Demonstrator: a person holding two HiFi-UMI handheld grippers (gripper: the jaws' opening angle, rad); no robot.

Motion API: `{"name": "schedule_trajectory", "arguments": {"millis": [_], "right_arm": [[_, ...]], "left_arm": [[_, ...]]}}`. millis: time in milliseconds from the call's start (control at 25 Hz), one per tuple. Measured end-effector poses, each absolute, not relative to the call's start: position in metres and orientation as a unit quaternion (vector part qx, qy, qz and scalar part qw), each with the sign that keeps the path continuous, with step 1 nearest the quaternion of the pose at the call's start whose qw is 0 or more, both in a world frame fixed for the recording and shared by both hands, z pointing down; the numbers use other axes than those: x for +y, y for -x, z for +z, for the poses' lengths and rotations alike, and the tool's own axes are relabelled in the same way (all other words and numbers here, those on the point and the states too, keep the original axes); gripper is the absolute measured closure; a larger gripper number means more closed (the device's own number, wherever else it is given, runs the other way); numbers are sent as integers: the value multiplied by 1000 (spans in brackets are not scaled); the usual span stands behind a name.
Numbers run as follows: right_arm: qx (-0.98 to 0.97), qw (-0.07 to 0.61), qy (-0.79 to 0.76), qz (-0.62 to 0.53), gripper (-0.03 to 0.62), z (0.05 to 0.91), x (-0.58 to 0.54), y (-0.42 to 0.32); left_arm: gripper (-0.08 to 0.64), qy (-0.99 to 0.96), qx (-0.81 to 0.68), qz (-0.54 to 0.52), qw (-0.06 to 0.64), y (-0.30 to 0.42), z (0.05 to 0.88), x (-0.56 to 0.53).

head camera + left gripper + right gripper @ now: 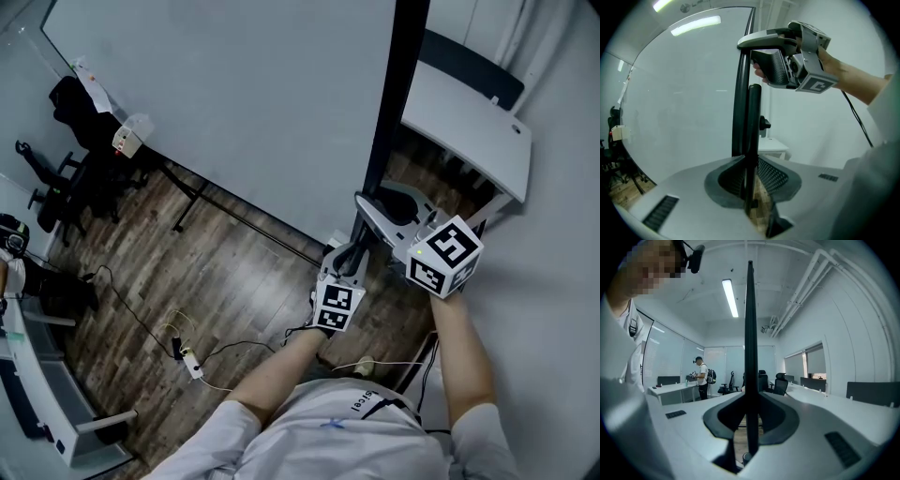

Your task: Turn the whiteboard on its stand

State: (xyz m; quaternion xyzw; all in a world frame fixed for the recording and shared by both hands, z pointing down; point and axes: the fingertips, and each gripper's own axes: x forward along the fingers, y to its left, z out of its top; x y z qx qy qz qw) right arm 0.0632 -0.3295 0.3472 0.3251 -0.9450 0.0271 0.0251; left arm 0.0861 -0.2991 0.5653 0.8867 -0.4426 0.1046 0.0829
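The big whiteboard [234, 103] leans on its stand, and its black side frame [398, 94] runs down to both grippers. My right gripper [372, 212] is shut on that thin frame edge [750, 333], which passes straight between its jaws [751, 397]. In the left gripper view the right gripper [746, 45] clamps the frame high up. My left gripper [349, 258] sits lower and is shut [751, 161] on the thicker black stand post [753, 122]. A small knob [764, 124] sticks out from that post.
A white desk [469, 122] stands close on the right, against the wall. Black office chairs [84, 122] and a power strip with cables [187, 361] are on the wooden floor to the left. In the right gripper view a person [702, 376] stands among desks and chairs [780, 383].
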Motion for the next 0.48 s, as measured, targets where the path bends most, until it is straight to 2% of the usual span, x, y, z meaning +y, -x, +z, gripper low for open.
{"name": "schedule_trajectory", "arguments": {"millis": [480], "right_arm": [[-940, 28, -339, 31, 511, 354, -318, -123]], "left_arm": [[471, -893, -427, 111, 87, -144, 571, -287]]}}
